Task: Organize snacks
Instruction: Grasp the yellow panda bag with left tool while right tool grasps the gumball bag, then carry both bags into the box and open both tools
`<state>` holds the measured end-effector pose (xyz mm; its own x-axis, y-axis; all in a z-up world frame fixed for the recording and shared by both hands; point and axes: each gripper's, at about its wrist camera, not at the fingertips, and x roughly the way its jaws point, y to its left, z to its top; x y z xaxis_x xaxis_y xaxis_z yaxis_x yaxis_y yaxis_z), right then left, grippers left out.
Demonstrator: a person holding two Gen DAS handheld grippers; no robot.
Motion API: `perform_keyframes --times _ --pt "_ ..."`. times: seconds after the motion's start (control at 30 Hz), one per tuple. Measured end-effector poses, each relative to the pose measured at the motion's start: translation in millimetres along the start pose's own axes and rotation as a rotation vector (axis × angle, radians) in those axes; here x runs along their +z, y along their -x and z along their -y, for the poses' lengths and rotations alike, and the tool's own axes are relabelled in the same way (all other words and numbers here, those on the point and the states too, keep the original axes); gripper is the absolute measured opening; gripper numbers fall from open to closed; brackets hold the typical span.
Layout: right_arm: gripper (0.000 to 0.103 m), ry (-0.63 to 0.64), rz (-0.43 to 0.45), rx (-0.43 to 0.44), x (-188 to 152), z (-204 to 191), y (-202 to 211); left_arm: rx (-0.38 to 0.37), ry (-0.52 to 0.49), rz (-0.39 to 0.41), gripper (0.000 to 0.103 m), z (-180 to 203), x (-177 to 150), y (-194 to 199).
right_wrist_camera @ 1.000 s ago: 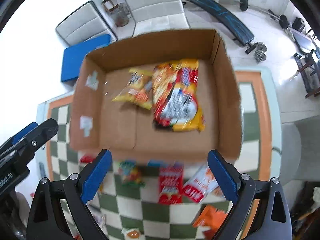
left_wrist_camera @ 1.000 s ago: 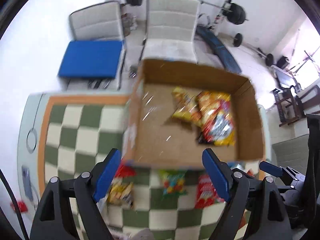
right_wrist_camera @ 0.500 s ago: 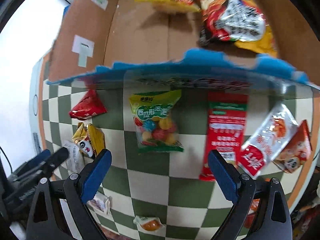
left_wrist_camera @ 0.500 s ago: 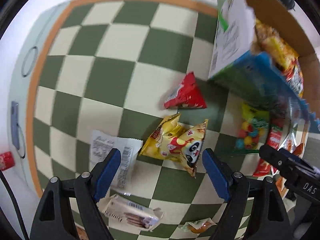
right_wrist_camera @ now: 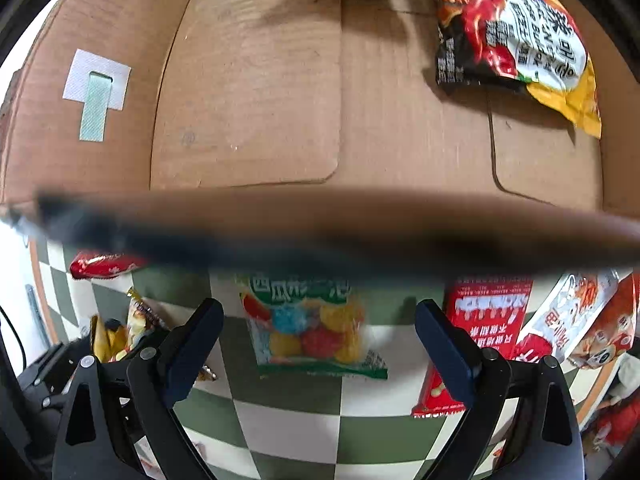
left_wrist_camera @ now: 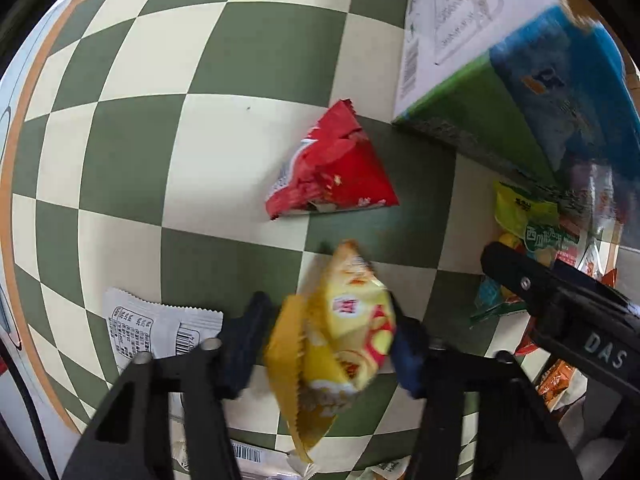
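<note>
Crinkled yellow foil packet [left_wrist_camera: 340,332] bulged between my closing left jaws. Cardboard box [right_wrist_camera: 248,100] rim blurred across my right view; those jaws gaped over a glossy candy bag [right_wrist_camera: 312,332] on the checkered desk [left_wrist_camera: 132,152].

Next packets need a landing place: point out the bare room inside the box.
The cardboard box floor is bare from its taped left wall to the noodle packet at the far right. Outside, packets crowd the checkered cloth along its near wall.

A green-and-cream checkered table [left_wrist_camera: 224,48] with an orange border carries a cardboard box [right_wrist_camera: 248,80], a red triangular packet [left_wrist_camera: 332,168], a white wrapper [left_wrist_camera: 148,328], a bag of coloured candy balls [right_wrist_camera: 312,332] and a red flat packet [right_wrist_camera: 476,332]
</note>
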<state>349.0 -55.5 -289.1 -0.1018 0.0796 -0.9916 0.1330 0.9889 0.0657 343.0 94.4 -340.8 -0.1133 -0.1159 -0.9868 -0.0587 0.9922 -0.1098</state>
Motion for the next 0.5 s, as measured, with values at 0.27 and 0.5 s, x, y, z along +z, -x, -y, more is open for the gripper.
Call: perform_keyframes --times 0.27,0.5 --pt "0.083 0.029 -0.019 -0.050 -4.3 -10.3 -6.9 0.026 0.020 0.009 0.044 7.2 -17.1 3.1" --pt "0.059 0.053 0.016 -0.046 -12.1 -16.7 -4.9 0.014 0.035 0.024 0.044 9.3 -37.8 7.3"
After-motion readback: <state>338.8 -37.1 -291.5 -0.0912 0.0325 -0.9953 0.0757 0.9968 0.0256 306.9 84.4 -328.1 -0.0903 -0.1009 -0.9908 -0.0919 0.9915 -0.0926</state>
